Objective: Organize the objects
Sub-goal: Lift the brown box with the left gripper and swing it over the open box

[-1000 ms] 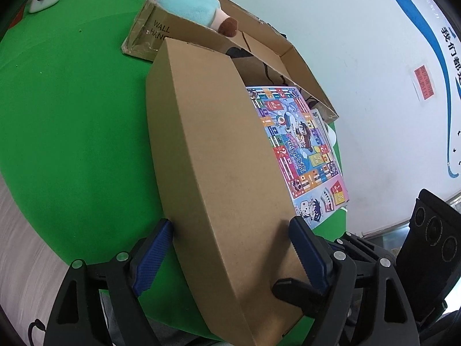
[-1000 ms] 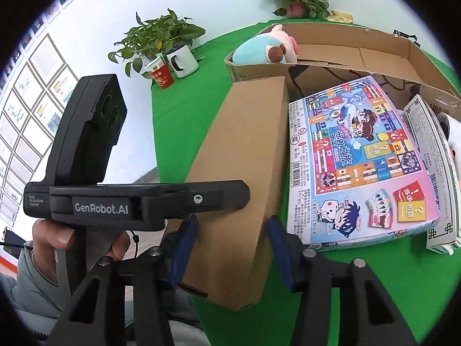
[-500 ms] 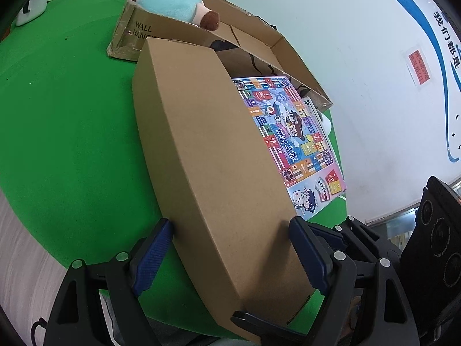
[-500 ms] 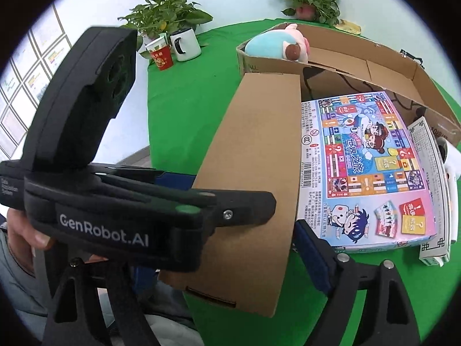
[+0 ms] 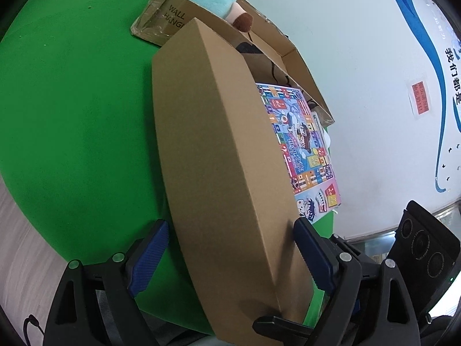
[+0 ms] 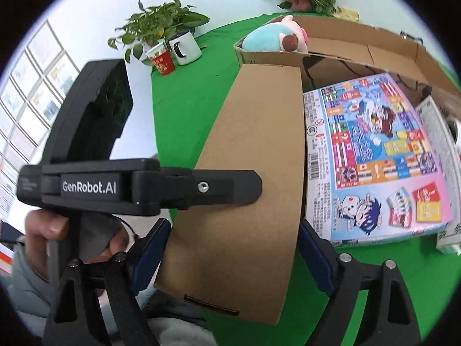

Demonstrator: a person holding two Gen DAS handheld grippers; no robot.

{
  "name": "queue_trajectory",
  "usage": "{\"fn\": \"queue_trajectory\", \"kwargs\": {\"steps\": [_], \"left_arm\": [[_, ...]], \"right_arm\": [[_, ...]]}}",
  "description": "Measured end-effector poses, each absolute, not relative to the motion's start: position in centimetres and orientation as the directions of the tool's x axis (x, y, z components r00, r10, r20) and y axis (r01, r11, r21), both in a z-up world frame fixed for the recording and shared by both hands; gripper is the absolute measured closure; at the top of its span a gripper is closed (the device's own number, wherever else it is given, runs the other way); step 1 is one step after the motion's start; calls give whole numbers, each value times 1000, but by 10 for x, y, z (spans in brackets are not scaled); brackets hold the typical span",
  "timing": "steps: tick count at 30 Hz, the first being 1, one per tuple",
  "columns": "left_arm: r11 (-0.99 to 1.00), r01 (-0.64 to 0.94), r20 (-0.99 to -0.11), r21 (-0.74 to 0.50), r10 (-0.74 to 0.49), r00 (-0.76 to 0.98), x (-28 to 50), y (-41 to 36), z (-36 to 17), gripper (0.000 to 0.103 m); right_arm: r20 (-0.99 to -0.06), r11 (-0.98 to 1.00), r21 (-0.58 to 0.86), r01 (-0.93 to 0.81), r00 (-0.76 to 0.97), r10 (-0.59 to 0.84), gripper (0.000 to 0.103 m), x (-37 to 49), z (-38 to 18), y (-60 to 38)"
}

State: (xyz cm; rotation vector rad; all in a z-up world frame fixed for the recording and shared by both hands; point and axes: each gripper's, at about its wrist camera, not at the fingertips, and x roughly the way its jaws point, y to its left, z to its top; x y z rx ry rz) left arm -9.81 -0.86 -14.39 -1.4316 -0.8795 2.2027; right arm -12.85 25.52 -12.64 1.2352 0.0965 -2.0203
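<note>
A long plain brown cardboard box (image 5: 219,155) lies on the green table (image 5: 72,109), its near end over the table's front edge. My left gripper (image 5: 230,256) has one blue pad on each side of the box, gripping its near end. My right gripper (image 6: 230,256) also straddles the same box (image 6: 253,167), pads against both sides. The left gripper's black body (image 6: 115,184) crosses the right wrist view. A colourful board-game box (image 6: 374,155) lies flat right of the brown box; it also shows in the left wrist view (image 5: 299,138).
A large open carton (image 6: 360,52) stands behind, with a blue-and-pink plush toy (image 6: 273,37) on its near corner. A white mug (image 6: 184,46), a red cup (image 6: 162,60) and potted plants (image 6: 155,26) stand at the far left. A white patterned box (image 6: 440,150) lies far right.
The left gripper's body swung across the right wrist view and back a little. The brown box stays held between both grippers, shifting slightly.
</note>
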Motion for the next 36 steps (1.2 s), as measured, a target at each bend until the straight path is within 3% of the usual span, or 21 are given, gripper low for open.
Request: {"fn": "queue_trajectory", "kwargs": {"steps": [7,14,29,36], "left_arm": [[-745,-14,-660,-667,599,-455,-90,-7,-123,21],[-785,-117,-621,-608,563,-545,-93,1,-67,22],[-840,-334,-541,-428,534,-649,-206,53,48,22],[-819,-370,-515,-439,566,-644,-258,61,82,22]], "right_arm": [[-762,-702,333,629,-259,-594,16,-121,-115,259],[-687,-691,285,665,-361,-631,16,-110,-76,266],[-541,-760,165,628,-587,-602,19,-181,7,288],[-522,-785,147,602,-627,-579,19,-229,29,290]]}}
